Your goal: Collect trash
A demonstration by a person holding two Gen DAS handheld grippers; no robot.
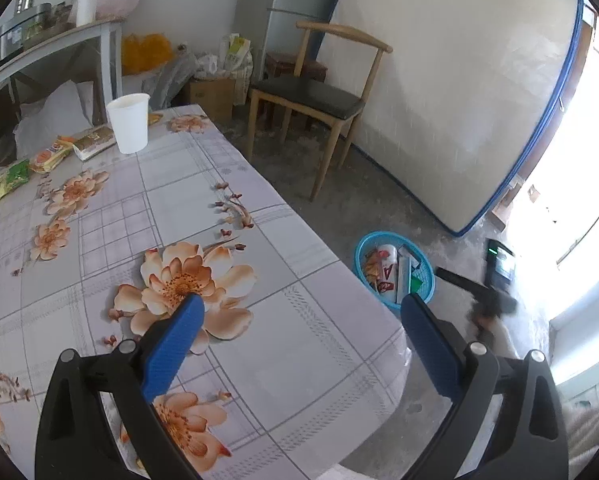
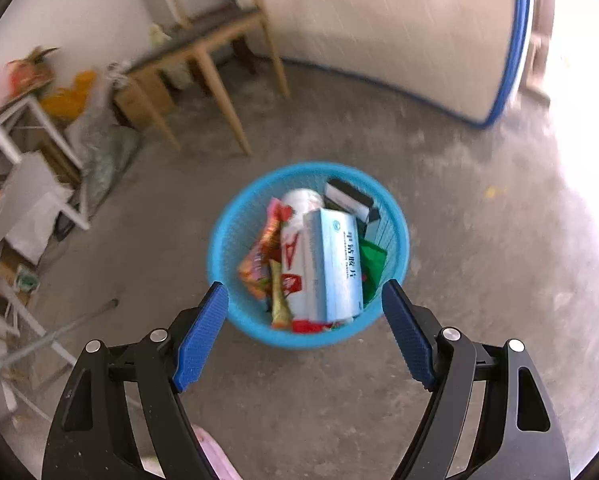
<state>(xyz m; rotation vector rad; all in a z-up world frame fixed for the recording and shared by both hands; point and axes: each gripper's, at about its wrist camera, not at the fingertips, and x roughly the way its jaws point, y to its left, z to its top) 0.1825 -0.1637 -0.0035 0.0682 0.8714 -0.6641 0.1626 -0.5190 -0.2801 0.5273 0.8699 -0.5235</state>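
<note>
From the left wrist, the left gripper (image 1: pixel 299 300) hangs over the floral-clothed table (image 1: pixel 171 184) with jaws spread and empty; a white paper cup (image 1: pixel 128 122) and flat snack wrappers (image 1: pixel 51 154) lie far ahead to its left.

From the right wrist, the right gripper (image 2: pixel 304 288) stands wide, holding nothing, above the round blue mesh basket (image 2: pixel 223 236). Inside, a pale blue carton (image 2: pixel 333 264) lies lengthwise, pointing away from the fingers, beside a white can (image 2: pixel 293 240).
</note>
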